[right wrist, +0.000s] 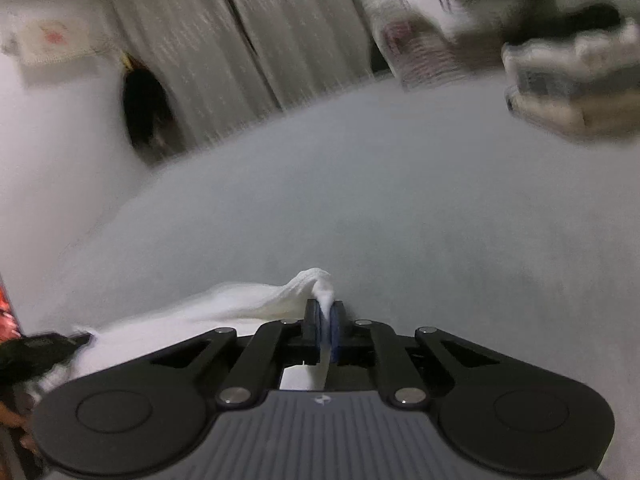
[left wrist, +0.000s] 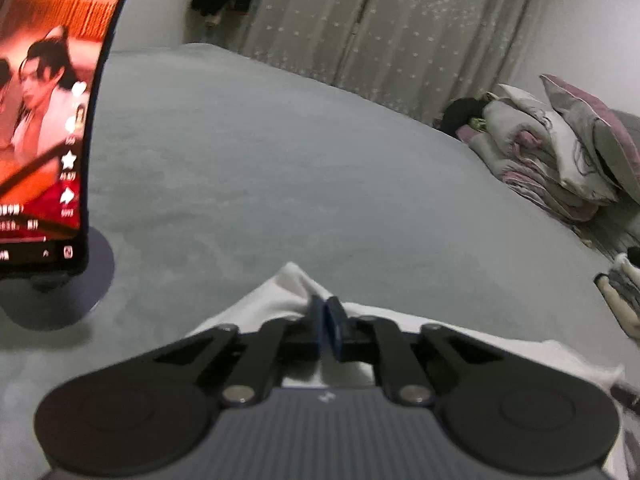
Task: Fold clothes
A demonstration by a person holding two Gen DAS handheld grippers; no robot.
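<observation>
A white garment (left wrist: 276,300) lies on the grey bed (left wrist: 280,152). In the left wrist view my left gripper (left wrist: 326,312) is shut on a peaked fold of its edge, the blue pads pressed together with cloth bunched around them. In the right wrist view my right gripper (right wrist: 329,318) is shut on another corner of the white garment (right wrist: 248,300), a tuft of cloth sticking up between the pads. The cloth trails left from there toward the other gripper's black body (right wrist: 40,346) at the frame's left edge. Most of the garment is hidden under the gripper bodies.
A phone (left wrist: 40,120) playing a video stands on a round stand (left wrist: 76,292) at the left of the bed. Folded bedding and pillows (left wrist: 560,152) are stacked at the right, with folded clothes (right wrist: 572,80) near them. Curtains (left wrist: 360,20) hang behind the bed.
</observation>
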